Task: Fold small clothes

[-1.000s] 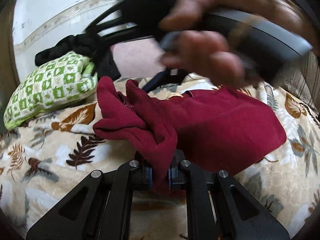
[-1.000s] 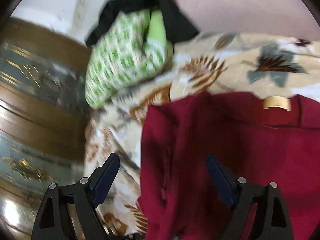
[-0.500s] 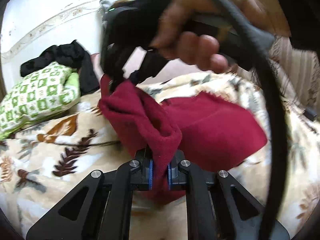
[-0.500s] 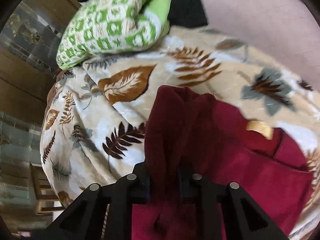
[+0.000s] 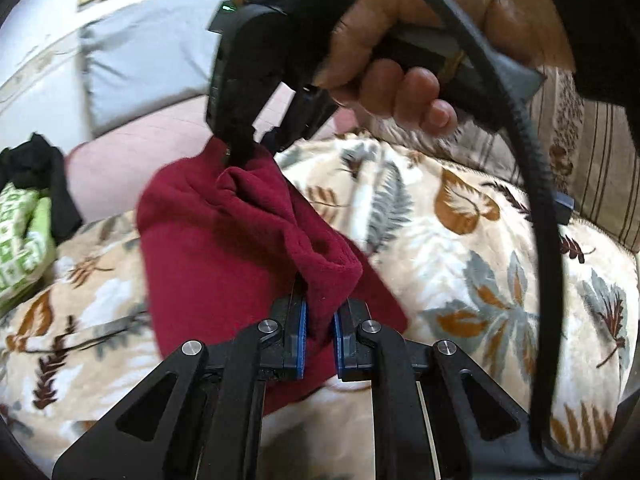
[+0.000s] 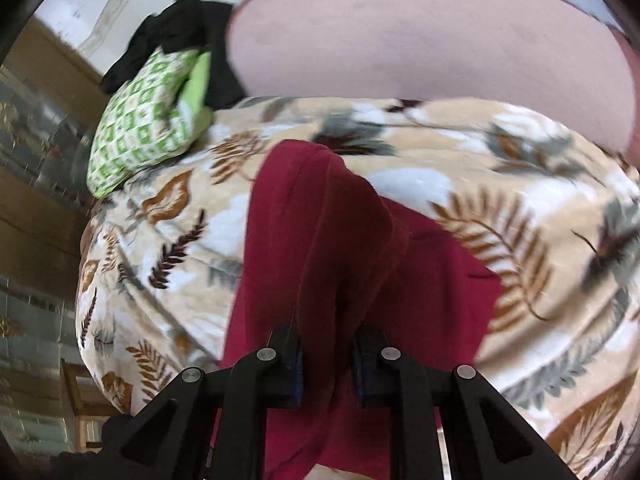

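Observation:
A dark red fleece garment hangs lifted above the leaf-print blanket. My left gripper is shut on one bunched edge of it. My right gripper is seen from the left wrist view, held by a hand, pinching another edge higher up. In the right wrist view the right gripper is shut on a fold of the red garment, which drapes down over the blanket.
A green-and-white patterned pillow and a black cloth lie at the far left of the bed. A pink bedsheet lies beyond the blanket. A black cable arcs from the right gripper. A wooden cabinet stands left.
The right gripper closed on the garment's edge. Both grippers have lifted the garment off the blanket, so it hangs between them instead of lying spread out.

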A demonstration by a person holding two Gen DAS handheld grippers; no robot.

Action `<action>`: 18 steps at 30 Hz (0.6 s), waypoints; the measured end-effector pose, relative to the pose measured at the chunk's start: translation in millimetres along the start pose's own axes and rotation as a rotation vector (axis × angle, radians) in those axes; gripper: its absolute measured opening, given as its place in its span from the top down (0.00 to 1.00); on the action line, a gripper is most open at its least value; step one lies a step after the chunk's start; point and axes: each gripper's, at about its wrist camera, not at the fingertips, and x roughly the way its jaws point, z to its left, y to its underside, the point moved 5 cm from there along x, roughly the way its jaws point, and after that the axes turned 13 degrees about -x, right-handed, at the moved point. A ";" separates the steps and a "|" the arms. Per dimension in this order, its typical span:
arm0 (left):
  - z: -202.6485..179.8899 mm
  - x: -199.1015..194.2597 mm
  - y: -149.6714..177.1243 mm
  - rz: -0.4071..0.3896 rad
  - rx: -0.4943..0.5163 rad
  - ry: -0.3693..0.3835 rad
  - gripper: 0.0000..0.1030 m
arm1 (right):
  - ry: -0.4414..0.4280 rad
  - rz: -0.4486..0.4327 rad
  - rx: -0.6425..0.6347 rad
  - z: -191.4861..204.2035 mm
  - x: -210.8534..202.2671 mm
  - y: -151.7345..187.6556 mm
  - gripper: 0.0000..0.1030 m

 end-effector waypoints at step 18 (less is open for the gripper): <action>52.8 -63.4 30.8 0.066 -0.211 0.078 0.53 | 0.139 -0.379 -0.018 -42.9 -56.4 75.5 0.58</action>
